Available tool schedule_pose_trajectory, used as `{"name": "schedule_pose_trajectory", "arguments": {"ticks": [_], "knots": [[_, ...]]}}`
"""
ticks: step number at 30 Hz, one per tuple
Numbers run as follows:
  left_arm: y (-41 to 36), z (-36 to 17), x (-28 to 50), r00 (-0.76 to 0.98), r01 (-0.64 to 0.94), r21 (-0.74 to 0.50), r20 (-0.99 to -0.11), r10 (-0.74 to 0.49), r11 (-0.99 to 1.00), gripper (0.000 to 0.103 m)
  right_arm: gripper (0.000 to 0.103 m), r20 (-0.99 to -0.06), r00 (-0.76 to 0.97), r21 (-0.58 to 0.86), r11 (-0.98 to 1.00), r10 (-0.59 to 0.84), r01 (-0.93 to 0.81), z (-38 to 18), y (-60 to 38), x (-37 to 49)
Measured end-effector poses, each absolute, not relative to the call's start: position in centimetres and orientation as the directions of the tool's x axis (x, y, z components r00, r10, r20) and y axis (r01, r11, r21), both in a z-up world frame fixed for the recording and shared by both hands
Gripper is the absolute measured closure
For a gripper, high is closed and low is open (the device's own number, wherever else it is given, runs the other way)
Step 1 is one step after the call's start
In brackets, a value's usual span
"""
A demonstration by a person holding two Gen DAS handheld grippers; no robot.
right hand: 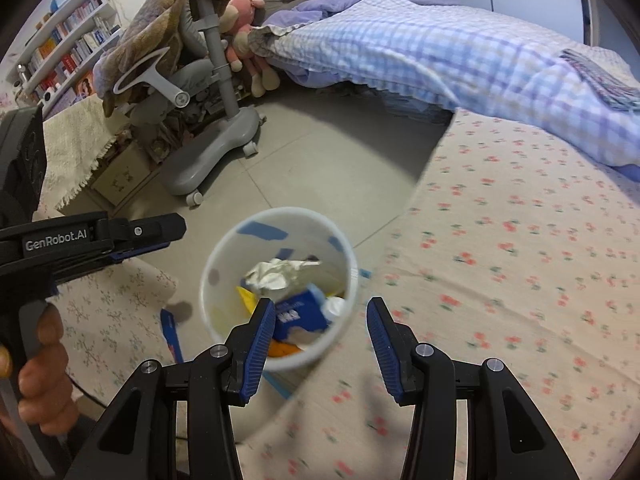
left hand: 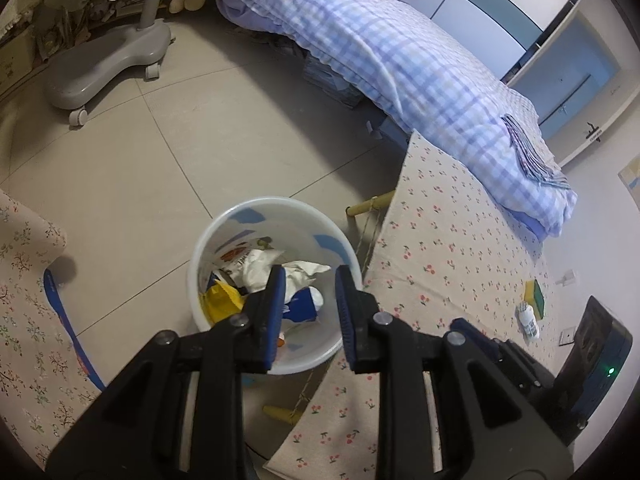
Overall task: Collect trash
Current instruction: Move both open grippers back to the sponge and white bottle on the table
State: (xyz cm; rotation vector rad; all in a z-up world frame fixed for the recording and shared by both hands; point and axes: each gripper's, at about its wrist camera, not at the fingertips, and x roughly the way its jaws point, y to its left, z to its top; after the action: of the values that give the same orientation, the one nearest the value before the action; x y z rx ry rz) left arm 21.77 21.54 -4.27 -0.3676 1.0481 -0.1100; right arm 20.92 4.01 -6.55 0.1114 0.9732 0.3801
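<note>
Bin (left hand: 276, 216), white, round, standing on tiled floor (left hand: 160, 152) just beside cherry-print table (left hand: 460, 248). Contents: crumpled white paper (left hand: 264, 268), yellow wrapper (left hand: 222, 300), blue-and-white carton (left hand: 302, 304). Left gripper (left hand: 310, 280): fingers released, empty, poised over the bin's near-right rim, trash lying beyond and below the tips. Right gripper (right hand: 322, 312): fingers spread wide, empty, framing the bin's near edge. Sponge (left hand: 535, 294) and small bottle (left hand: 528, 320) lie on the table, well apart from both.
</note>
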Motion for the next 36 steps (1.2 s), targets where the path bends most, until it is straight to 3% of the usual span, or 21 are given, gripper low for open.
{"name": "schedule_pose_trajectory", "arguments": {"ticks": [7,16,26,31,36], "knots": [[17.5,-3.0,20.3,0.52,-0.003,-0.312,-0.812,-0.266,0.95,0.067,0.049,-0.77,0.563,0.209,0.952,0.301,-0.223,-3.0,-4.0,18.3],[9.4,-2.4,18.4,0.514,0.104,-0.251,-0.815,-0.268,0.962,0.045,0.039,-0.737,0.653,0.158,0.984,0.172,-0.081,0.7,-15.2,16.3],[-1.4,-3.3,17.0,0.454,0.196,-0.201,-0.849,-0.271,0.96,0.044,0.038,-0.75,0.641,0.241,0.97,0.164,0.034,-1.9,-23.8,14.8],[-6.9,-3.6,17.1,0.419,0.235,-0.23,-0.853,-0.312,0.944,0.044,0.038,-0.759,0.644,0.187,0.98,0.098,0.072,-2.2,-27.0,14.1],[-12.9,-4.5,17.3,0.393,0.312,-0.249,-0.845,-0.363,0.917,0.044,0.038,-0.766,0.639,0.242,0.951,0.065,0.193,-3.3,-32.2,13.8]]}}
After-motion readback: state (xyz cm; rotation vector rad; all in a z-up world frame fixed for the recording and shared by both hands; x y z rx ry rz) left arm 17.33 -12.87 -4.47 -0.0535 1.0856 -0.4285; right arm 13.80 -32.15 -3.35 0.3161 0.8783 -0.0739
